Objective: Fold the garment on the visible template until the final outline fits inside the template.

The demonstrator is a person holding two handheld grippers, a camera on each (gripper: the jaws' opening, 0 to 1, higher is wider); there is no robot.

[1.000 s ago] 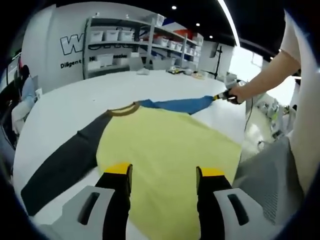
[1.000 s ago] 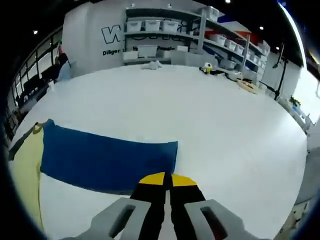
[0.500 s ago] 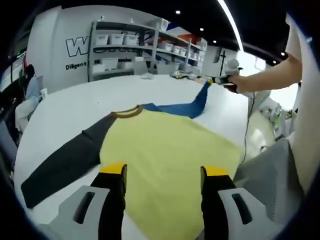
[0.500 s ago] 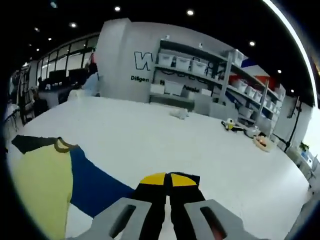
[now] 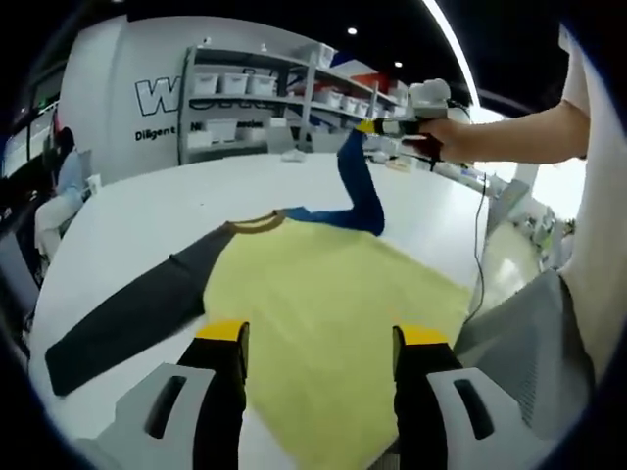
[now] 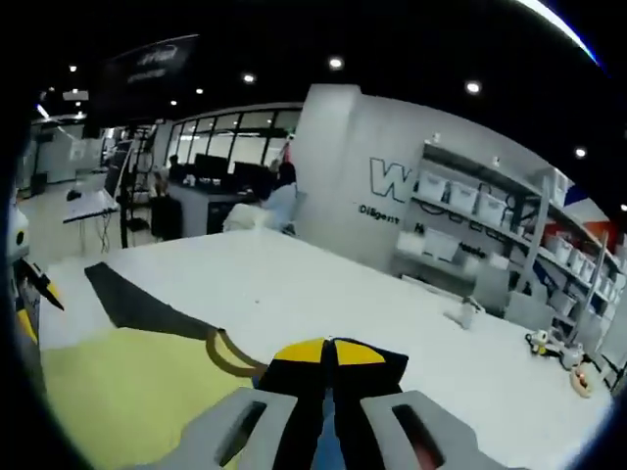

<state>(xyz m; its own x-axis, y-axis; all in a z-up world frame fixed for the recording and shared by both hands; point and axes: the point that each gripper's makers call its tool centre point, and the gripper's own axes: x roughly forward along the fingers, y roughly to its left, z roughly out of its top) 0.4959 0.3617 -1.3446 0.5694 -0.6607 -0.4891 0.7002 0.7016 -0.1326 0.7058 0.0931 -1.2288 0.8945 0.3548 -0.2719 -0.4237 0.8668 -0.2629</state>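
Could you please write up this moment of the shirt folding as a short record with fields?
garment: yellow shirt lying flat on the white table
left sleeve: dark grey sleeve spread flat
right sleeve: blue sleeve lifted off the table
right gripper: shut on the blue sleeve's end, held in a hand
left gripper: open, hovering over the shirt's hem
background: shelves with bins

**Surroundings beyond the work surface**

In the left gripper view we note a white table (image 5: pixel 147 211) running toward 12 o'clock. Behind it, at 11 to 12 o'clock, a metal shelving unit (image 5: pixel 284 103) carries white storage bins (image 5: pixel 227 82). A pale wall (image 5: pixel 113 108) at 10 o'clock bears dark lettering (image 5: pixel 162 96), partly hidden by the shelving. A seated person (image 5: pixel 61 191) shows at 9 o'clock.

In the right gripper view we note ceiling spotlights (image 6: pixel 336 63) at 12 o'clock, dark windows (image 6: pixel 211 162) at 10 o'clock, and small items (image 6: pixel 549 351) on the table at 3 o'clock, too small to identify.
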